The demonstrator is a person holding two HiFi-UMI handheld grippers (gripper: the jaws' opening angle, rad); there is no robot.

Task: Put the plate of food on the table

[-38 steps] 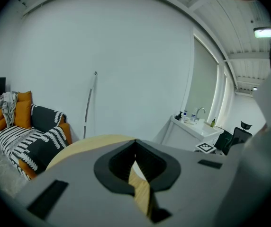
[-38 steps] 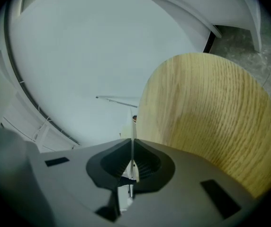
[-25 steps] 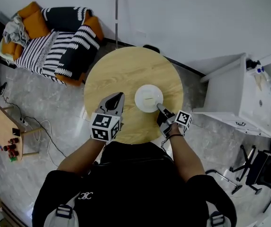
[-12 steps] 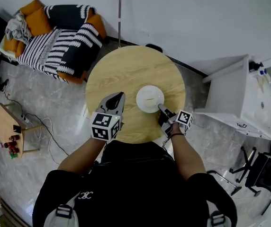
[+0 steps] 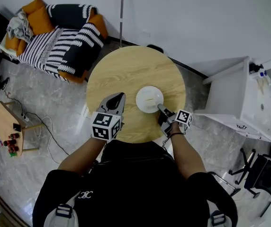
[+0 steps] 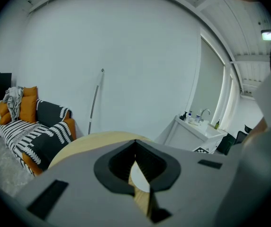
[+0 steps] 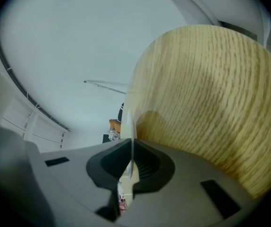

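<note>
A white plate [image 5: 149, 99] with a small pale strip of food lies over the right half of the round wooden table [image 5: 126, 70]. My right gripper [image 5: 160, 108] is shut on the plate's near rim. In the right gripper view the plate rim [image 7: 128, 122] runs edge-on between the jaws, low over the table [image 7: 211, 98]; whether it rests there I cannot tell. My left gripper [image 5: 120, 96] hovers over the table's near left, jaws shut with nothing held. In the left gripper view the table [image 6: 83, 145] lies beyond the jaws.
A striped sofa with orange cushions [image 5: 59, 37] stands at the back left. A white sink cabinet [image 5: 249, 98] is at the right, with an office chair [image 5: 261, 169] below it. A small side table [image 5: 5, 126] with cables is at the left.
</note>
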